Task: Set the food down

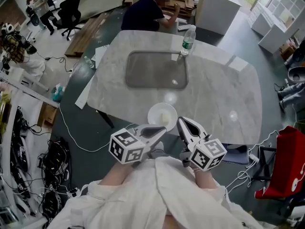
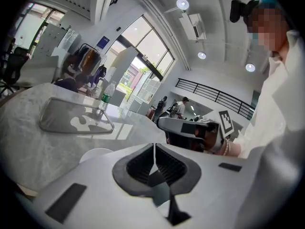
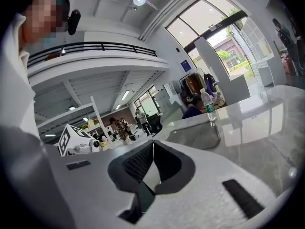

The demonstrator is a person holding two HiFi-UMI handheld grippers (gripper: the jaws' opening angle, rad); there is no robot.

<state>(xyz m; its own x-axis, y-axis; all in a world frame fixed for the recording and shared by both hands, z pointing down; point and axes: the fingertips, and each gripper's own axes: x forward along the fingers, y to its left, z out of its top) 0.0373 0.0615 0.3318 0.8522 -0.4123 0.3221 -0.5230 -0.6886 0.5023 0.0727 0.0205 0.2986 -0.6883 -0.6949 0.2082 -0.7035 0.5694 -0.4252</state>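
A white bowl point(image 1: 162, 115) with something pale in it sits on the marble table point(image 1: 219, 94) near its front edge. Its rim point(image 2: 94, 154) shows low in the left gripper view. My left gripper point(image 1: 161, 131) hovers at the table's front edge just below the bowl, jaws shut with nothing between them point(image 2: 154, 148). The right gripper point(image 1: 182, 122) is to the right of the bowl, also shut and empty point(image 3: 153, 145). Both stay close to my body. A shallow grey tray point(image 1: 156, 69) lies in the middle of the table.
A water bottle point(image 1: 188, 41) stands at the tray's far right corner. A person point(image 1: 147, 11) sits at the table's far end. Cables and gear point(image 1: 52, 166) litter the floor on the left, and a red object point(image 1: 288, 161) is at the right.
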